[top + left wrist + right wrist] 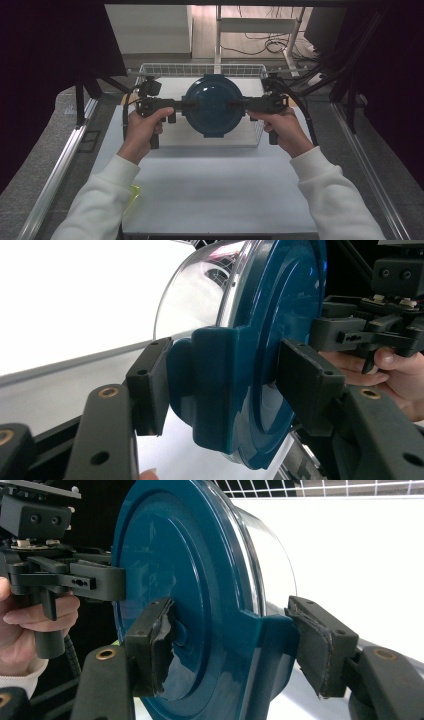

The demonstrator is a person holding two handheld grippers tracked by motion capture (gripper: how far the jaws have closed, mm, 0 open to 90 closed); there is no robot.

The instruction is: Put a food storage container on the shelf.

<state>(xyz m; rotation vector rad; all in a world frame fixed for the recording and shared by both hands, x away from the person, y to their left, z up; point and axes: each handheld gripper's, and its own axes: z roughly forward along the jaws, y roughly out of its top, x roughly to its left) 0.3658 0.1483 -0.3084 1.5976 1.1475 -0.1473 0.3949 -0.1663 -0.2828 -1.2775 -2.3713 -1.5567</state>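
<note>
Round container (212, 105): dark teal lid (280, 330) on a clear tub body (200, 295), held up between both grippers over the front edge of a white wire basket (200, 69) at the far side of the table (215, 195). In the high view the lid faces up toward the camera. Lid has a side tab on each end, and each gripper has one

Left gripper (176, 106): comes in from the left, jaws closed on the left lid tab (215, 390). In the left gripper view one pad (150, 385) sits against the tab on the tub side, the other pad (307, 382) presses the lid's top face. Firm clamp, no visible gap

Right gripper (239, 105): mirror case from the right. In the right gripper view a worn pad (150, 645) bears on the lid face, the other pad (320, 645) on the tab's tub side. Also clamped

Both hands in white sleeves (100, 200) grip the handles roughly level. Table surface is plain white, a yellow-green item (134, 192) peeks out by the left sleeve; cannot tell what it is. Cables (270, 45) lie on the floor beyond the basket
</note>
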